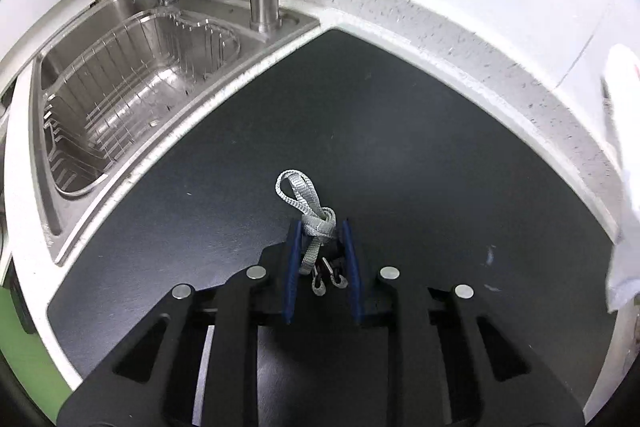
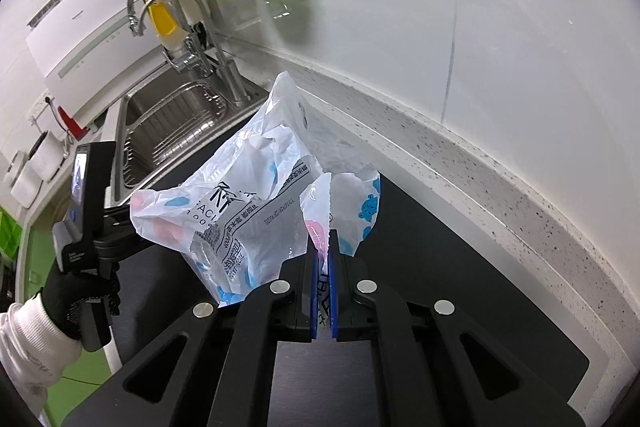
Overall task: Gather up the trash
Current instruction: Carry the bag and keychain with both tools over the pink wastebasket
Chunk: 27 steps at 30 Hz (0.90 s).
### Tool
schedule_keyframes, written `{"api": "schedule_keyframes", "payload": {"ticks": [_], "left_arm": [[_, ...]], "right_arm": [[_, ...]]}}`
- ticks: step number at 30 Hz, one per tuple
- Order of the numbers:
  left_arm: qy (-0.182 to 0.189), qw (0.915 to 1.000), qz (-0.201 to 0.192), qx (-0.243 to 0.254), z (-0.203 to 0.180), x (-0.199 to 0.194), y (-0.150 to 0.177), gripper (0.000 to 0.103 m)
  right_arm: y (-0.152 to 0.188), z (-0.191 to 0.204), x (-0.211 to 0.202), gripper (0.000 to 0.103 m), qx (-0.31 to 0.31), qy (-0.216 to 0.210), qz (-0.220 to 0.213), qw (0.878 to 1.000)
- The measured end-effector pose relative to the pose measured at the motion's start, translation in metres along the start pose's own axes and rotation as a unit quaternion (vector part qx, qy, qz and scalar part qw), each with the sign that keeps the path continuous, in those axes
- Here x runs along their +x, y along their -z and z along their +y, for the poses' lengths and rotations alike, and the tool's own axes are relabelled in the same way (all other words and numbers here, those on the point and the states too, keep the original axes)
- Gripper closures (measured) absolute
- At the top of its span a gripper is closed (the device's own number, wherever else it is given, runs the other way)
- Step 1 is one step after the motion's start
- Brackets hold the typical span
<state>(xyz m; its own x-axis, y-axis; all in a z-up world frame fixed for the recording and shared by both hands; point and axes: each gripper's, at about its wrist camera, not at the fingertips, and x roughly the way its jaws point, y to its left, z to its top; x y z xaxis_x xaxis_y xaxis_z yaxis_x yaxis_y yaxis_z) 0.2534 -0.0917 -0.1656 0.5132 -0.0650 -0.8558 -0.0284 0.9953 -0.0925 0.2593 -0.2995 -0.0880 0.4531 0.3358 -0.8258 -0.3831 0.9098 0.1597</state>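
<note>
The left tool (image 1: 320, 227) has its blue pads pressed against a knotted grey strap (image 1: 308, 207), whose loop sticks out ahead of the fingertips over the dark worktop (image 1: 400, 131), while its loose end hangs back between the fingers. The right tool (image 2: 325, 239) is clamped tight on the edge of a crumpled, printed plastic bag (image 2: 248, 203), which hangs above the same dark worktop. Behind it lies the steel sink (image 2: 172, 131) with a wire rack (image 1: 132, 83) inside. In the right wrist view, a gloved hand (image 2: 70, 291) grips the left tool's handle at the left, just beside the bag.
</note>
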Motion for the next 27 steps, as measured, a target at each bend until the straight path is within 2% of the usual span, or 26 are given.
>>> {"api": "schedule_keyframes", "payload": {"ticks": [7,14,20,27], "left_arm": [[0.013,0.9993,-0.035,-0.001,0.019,-0.061,0.010,0.082],[0.021,0.9971,-0.070,-0.022,0.066,-0.132,0.044,0.082],[0.000,0.9943,-0.087,-0.062,0.132,-0.189,0.097,0.082],[-0.053,0.9845,-0.085,-0.144,0.232,-0.237,0.183,0.082]], "right_arm": [[-0.001,0.034,-0.013,0.100,-0.022,-0.015,-0.013,1.000],[0.002,0.091,-0.025,0.099,-0.048,-0.041,-0.026,0.998],[0.020,0.171,-0.024,0.100,-0.089,-0.083,-0.017,0.992],[0.053,0.294,0.000,0.100,-0.157,-0.150,0.021,0.976]]}}
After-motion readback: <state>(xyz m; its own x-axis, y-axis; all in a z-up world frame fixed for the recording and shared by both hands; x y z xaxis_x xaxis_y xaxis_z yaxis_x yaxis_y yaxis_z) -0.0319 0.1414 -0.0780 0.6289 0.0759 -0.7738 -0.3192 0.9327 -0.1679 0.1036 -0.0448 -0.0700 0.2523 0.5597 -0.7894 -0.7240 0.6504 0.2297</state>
